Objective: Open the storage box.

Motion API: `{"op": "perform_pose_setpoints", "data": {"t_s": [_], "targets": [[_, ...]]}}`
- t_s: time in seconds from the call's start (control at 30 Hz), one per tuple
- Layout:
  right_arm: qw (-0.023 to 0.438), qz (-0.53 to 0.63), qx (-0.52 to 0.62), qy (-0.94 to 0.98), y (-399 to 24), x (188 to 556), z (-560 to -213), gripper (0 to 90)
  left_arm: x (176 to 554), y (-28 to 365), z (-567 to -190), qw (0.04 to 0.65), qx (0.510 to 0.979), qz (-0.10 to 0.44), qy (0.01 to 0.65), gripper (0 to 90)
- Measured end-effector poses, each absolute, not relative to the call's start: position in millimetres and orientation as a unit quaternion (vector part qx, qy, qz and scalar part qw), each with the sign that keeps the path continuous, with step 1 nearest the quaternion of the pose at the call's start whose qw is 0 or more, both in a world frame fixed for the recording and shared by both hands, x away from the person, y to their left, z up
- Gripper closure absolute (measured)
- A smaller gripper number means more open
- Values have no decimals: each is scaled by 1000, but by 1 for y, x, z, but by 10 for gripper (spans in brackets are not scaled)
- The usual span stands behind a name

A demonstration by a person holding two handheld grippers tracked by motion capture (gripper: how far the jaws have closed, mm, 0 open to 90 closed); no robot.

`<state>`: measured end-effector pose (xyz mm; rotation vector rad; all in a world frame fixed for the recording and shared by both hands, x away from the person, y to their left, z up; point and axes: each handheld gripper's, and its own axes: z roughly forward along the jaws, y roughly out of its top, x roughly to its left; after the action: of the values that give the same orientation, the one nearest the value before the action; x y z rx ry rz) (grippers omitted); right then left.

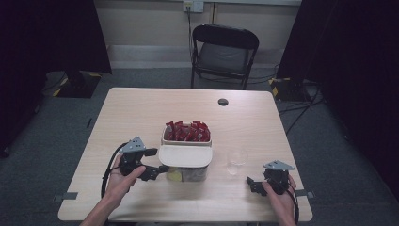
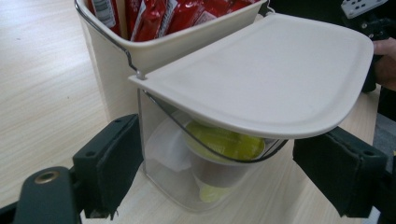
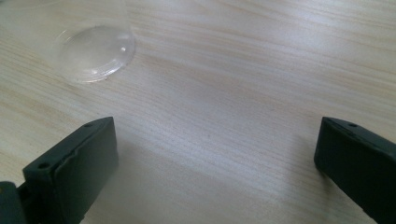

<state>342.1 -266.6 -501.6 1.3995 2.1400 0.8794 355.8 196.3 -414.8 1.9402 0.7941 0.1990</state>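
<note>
Clear plastic container (image 2: 187,182), square-cornered, under a smooth cream lid (image 2: 275,79), sits mid-bench (image 1: 141,108) before a cream bin of glossy red packets (image 1: 187,132); left tool (image 2: 229,172) gapes around it, right tool (image 3: 210,163) open over bare woodgrain.

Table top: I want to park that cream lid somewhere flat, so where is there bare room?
The table is bare along its far edge and down both sides of the cream bin. The near middle is crowded: clear container, lid, left gripper, glass. Wood between glass and right gripper is free.
</note>
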Motion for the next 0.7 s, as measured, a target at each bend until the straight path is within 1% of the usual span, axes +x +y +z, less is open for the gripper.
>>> {"op": "perform_pose_setpoints", "data": {"t_s": [0.33, 0.7], "targets": [[217, 317, 506, 772, -267, 342, -502, 0, 363, 197, -407, 494, 803, 77, 326, 155], [217, 317, 505, 773, -267, 342, -502, 0, 370, 200, -396, 506, 793, 79, 330, 156]]}}
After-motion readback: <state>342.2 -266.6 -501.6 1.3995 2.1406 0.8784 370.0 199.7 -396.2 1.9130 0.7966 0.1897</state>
